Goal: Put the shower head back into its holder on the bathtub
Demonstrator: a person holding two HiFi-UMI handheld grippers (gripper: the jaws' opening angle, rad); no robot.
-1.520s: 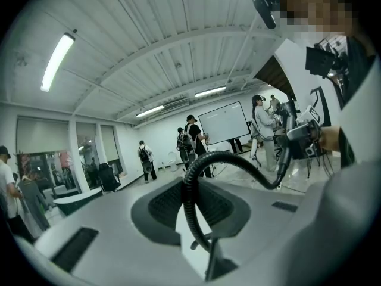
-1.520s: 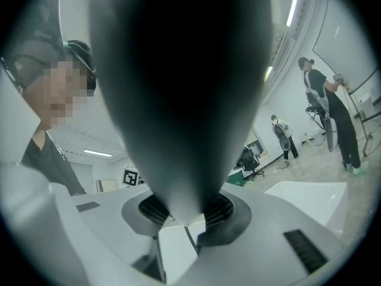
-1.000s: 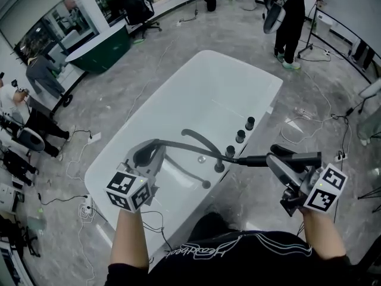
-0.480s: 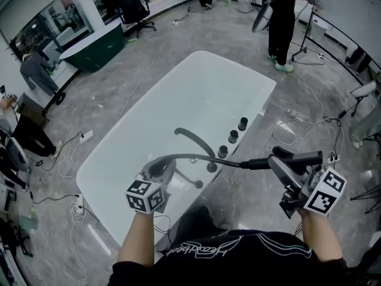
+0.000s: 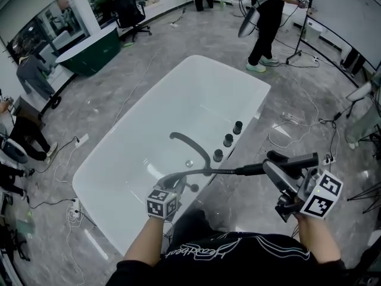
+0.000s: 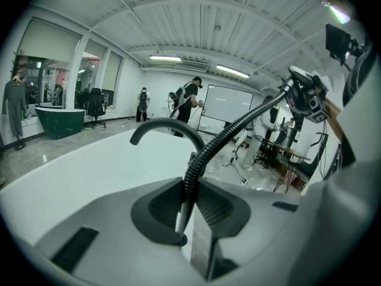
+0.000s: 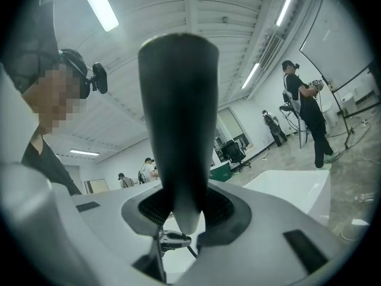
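The black shower head [image 5: 296, 159] lies level over the floor beside the white bathtub [image 5: 149, 130], with my right gripper [image 5: 284, 168] shut on its handle [image 7: 178, 130]. From it the dark ribbed hose [image 5: 214, 171] runs left to my left gripper [image 5: 172, 181], which is shut on the hose [image 6: 191, 177] low over the tub's near rim. A curved dark spout [image 5: 191, 146] and three dark knobs [image 5: 228, 140] stand on the rim just beyond. From the left gripper view I see the spout [image 6: 166, 130] and the right gripper [image 6: 306, 95]. I cannot make out the holder.
A person [image 5: 263, 16] stands on the grey floor past the tub's far end. A dark green tub [image 5: 89, 51] and an office chair [image 5: 127, 8] are at the far left. Cables [image 5: 297, 127] trail on the floor to the right, and people [image 5: 33, 76] stand at left.
My left gripper has sunk toward the tub's near rim, still closed on the hose. The right gripper with the shower head has stayed put. The head view has shifted a little.
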